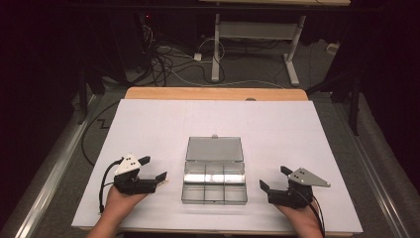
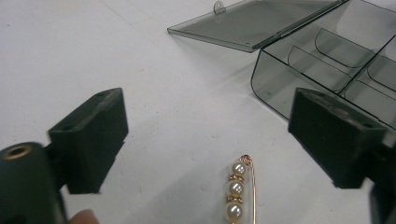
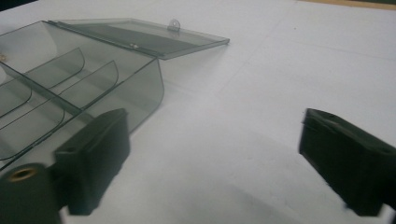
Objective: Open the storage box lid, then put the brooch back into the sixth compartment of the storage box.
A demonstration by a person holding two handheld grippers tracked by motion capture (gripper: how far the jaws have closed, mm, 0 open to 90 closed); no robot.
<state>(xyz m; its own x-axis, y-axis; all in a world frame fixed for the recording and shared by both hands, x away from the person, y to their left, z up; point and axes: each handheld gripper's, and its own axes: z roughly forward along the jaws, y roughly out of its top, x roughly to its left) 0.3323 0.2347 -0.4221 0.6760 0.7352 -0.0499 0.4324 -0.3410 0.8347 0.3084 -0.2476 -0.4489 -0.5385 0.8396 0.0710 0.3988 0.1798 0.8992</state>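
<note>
A smoky clear compartment box (image 1: 214, 187) lies in the middle of the white sheet, its lid (image 1: 214, 148) folded flat toward the far side; the compartments look bare. My left gripper (image 1: 153, 168) rests to the left of the box, open. In the left gripper view a gold pin with three pearls (image 2: 238, 189) lies on the sheet between and below the open jaws (image 2: 212, 135), touching neither, with the box (image 2: 327, 60) at the upper right. My right gripper (image 1: 274, 177) sits to the right of the box, open, with nothing between its jaws (image 3: 217, 158); the box (image 3: 70, 93) is at its left.
A white sheet (image 1: 148, 124) covers the wooden table (image 1: 213, 93), with bare room on all sides of the box. Beyond the far edge are floor cables (image 1: 163, 59) and a desk frame (image 1: 257, 34).
</note>
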